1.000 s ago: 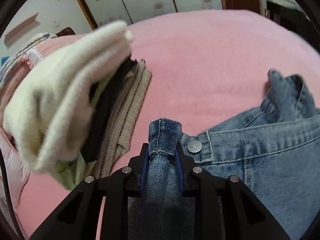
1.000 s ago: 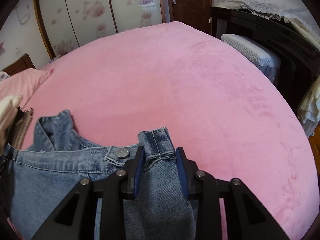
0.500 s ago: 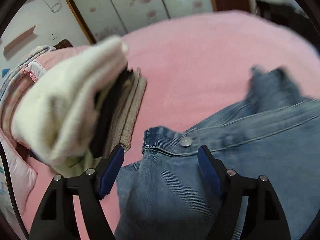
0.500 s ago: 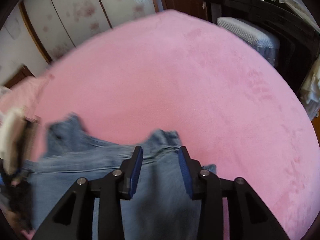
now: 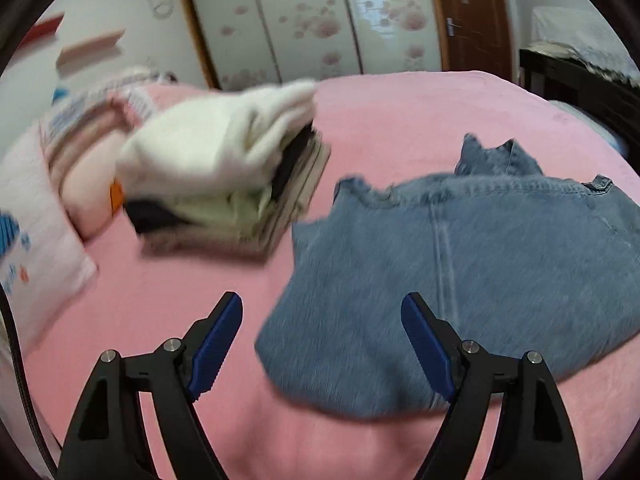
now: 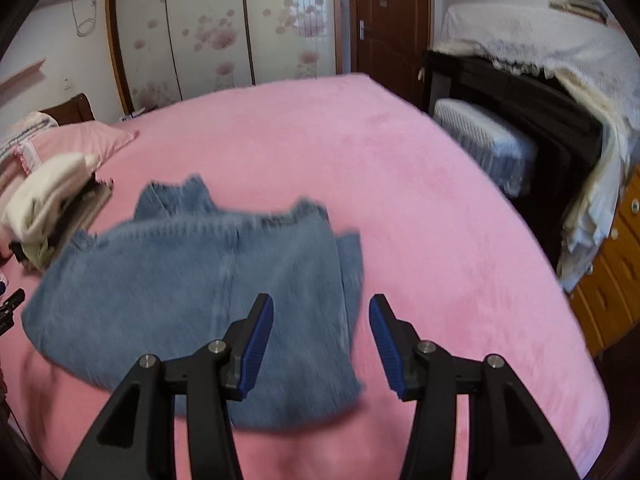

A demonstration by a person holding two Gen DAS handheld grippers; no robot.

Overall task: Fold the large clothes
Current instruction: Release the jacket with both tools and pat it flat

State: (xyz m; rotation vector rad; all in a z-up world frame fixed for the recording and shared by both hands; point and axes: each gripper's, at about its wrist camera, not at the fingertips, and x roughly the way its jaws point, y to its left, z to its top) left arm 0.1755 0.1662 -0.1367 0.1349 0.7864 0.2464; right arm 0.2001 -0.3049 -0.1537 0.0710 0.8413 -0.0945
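Denim garment [image 5: 460, 264] (folded) crosswise on bed [image 5: 400, 120]

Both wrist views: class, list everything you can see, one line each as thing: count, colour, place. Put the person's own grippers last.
Denim garment: one, blue, lying folded on the bed in front of both grippers, held by neither.
Stack of folded clothes: one, cream on top with dark and beige layers below, on the bed left of the denim garment.
Pillows: several, pink and patterned, at the left end of the bed.
Bed cover: one, pink, under everything.
Wardrobe doors: floral, pale, far wall.
Door: one, brown, beside the wardrobe doors.
Dark cabinet: one, right of the bed, draped with white lace cloth.
Left gripper: black with blue pads, open, jaws just opened, empty.
Right gripper: same, open, jaws just opened, empty.
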